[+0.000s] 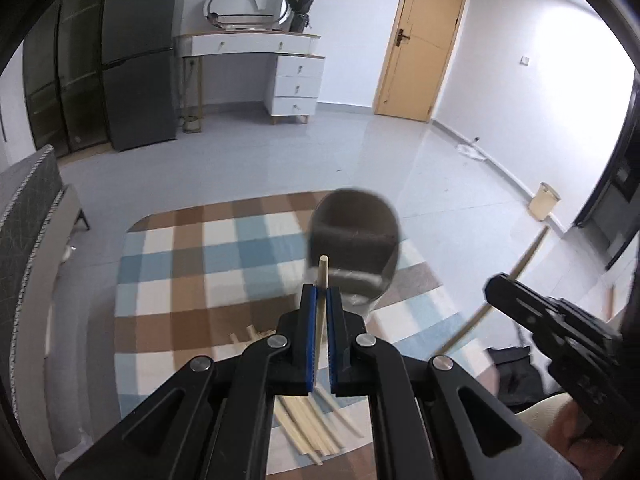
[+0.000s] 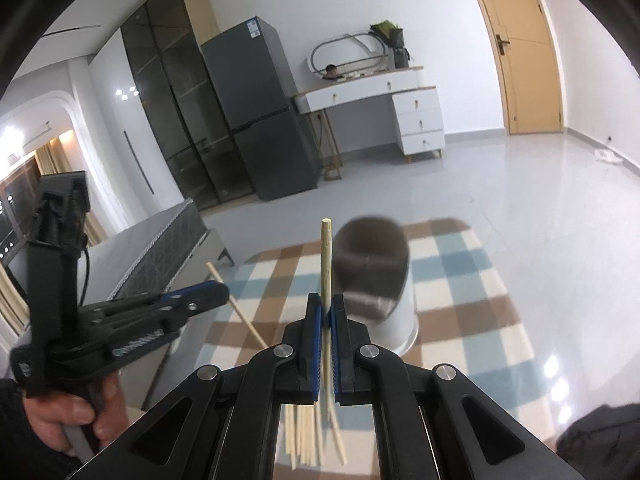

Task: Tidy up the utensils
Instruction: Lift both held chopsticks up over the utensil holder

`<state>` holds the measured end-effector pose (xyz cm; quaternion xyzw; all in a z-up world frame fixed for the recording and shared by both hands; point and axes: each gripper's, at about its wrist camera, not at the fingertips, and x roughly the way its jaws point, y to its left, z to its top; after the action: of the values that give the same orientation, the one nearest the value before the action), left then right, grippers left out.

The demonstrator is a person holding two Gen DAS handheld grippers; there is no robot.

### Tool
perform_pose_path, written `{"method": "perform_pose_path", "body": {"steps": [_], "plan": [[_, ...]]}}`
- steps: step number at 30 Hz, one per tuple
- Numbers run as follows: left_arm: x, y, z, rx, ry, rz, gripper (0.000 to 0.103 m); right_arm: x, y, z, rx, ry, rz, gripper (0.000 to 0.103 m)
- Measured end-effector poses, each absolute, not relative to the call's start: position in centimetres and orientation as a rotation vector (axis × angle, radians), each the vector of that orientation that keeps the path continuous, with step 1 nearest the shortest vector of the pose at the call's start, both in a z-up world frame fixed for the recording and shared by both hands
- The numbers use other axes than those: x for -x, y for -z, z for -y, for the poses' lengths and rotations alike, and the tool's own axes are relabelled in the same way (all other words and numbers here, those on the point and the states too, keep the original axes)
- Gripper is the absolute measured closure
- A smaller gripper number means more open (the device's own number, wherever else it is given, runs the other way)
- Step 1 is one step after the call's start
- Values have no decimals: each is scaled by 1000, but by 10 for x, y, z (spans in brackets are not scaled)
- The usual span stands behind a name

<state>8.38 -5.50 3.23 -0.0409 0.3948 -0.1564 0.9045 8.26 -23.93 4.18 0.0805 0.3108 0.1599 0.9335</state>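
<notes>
My left gripper (image 1: pixel 322 290) is shut on a pale wooden chopstick (image 1: pixel 322 272) whose tip pokes up past the blue pads. Just beyond stands a white holder cup (image 1: pixel 352 240) with a dark inside, blurred. A loose pile of chopsticks (image 1: pixel 308 428) lies below on the plaid surface (image 1: pixel 192 280). My right gripper (image 2: pixel 326 312) is shut on another chopstick (image 2: pixel 325 256), which stands upright in front of the cup (image 2: pixel 372 264). The right gripper (image 1: pixel 496 288) also shows in the left view with its chopstick (image 1: pixel 520 268). The left gripper (image 2: pixel 220 291) shows in the right view, held by a hand (image 2: pixel 80 412).
A grey upholstered piece (image 1: pixel 28 220) borders the left side. Farther off are a dark fridge (image 1: pixel 136 52), a white dressing table (image 1: pixel 296 68) and a wooden door (image 1: pixel 424 40). A beige bin (image 1: pixel 544 200) stands by the right wall, a black bag (image 1: pixel 516 372) lies near.
</notes>
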Motion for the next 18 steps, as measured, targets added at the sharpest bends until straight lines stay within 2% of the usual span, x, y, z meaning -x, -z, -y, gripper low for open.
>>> {"method": "perform_pose_path", "body": {"steps": [11,18], "plan": [[-132,-116,74,99,387,-693,103,-143,-110,249,-68,-335,-521,99],[-183,-115,87,63,389,-675,103,-192,-114,249,-37,-334,-491,99]]}}
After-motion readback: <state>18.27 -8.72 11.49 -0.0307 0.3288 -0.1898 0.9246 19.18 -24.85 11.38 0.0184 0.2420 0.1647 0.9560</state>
